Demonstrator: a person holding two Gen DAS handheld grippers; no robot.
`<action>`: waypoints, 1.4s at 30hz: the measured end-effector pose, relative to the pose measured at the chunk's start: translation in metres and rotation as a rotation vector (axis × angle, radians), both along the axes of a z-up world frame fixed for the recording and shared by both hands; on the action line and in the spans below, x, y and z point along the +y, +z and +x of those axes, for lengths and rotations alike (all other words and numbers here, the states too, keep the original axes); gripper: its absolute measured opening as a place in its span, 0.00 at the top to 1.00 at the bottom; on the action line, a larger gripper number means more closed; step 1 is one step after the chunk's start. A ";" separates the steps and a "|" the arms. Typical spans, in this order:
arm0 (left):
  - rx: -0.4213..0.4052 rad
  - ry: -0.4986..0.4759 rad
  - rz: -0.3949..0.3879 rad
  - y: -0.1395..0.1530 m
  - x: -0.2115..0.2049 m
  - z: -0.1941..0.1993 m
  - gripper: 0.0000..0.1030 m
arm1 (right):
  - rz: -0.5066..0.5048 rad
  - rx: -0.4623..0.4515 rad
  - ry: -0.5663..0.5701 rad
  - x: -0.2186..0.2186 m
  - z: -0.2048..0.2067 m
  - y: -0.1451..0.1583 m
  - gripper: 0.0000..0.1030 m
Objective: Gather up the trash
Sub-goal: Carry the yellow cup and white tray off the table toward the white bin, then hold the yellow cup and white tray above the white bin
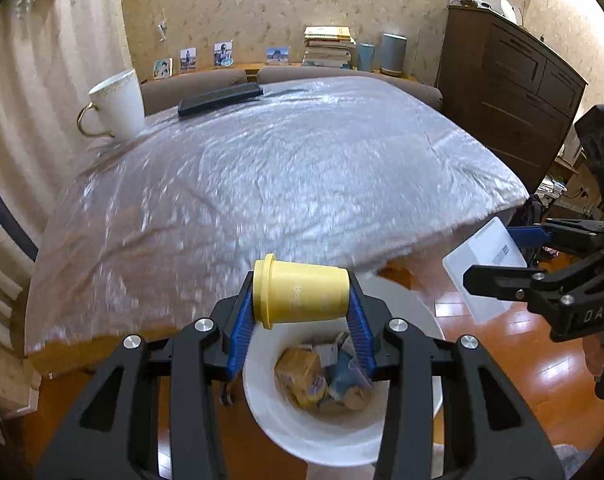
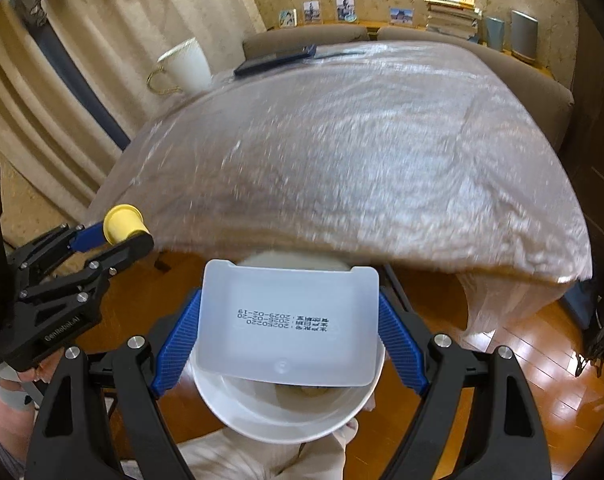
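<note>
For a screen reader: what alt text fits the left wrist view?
The left gripper holds a yellow cup sideways over a white bin with trash inside. Beyond lies a plastic-covered table; the right gripper holds a white tray.

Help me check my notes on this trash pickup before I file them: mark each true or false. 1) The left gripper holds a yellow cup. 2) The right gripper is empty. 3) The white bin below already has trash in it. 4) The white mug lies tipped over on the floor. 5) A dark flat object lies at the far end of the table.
1) True: the left gripper is shut on the yellow cup, held sideways.
2) False: the right gripper grips a white plastic tray.
3) True: the white bin holds wrappers.
4) False: the white mug stands upright at the table's edge.
5) True: the dark flat object lies on the covered table.
</note>
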State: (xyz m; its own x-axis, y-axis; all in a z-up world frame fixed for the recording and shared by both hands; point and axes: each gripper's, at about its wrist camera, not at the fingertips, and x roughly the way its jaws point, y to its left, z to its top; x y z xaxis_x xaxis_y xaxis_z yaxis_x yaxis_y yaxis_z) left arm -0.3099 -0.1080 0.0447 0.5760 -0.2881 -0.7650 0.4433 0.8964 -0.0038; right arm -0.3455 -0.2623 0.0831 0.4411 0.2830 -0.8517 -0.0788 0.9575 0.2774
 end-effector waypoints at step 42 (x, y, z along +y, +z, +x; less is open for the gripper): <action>0.273 -0.028 0.095 -0.139 -0.001 -0.013 0.22 | -0.073 0.239 -0.028 0.029 -0.011 -0.149 0.18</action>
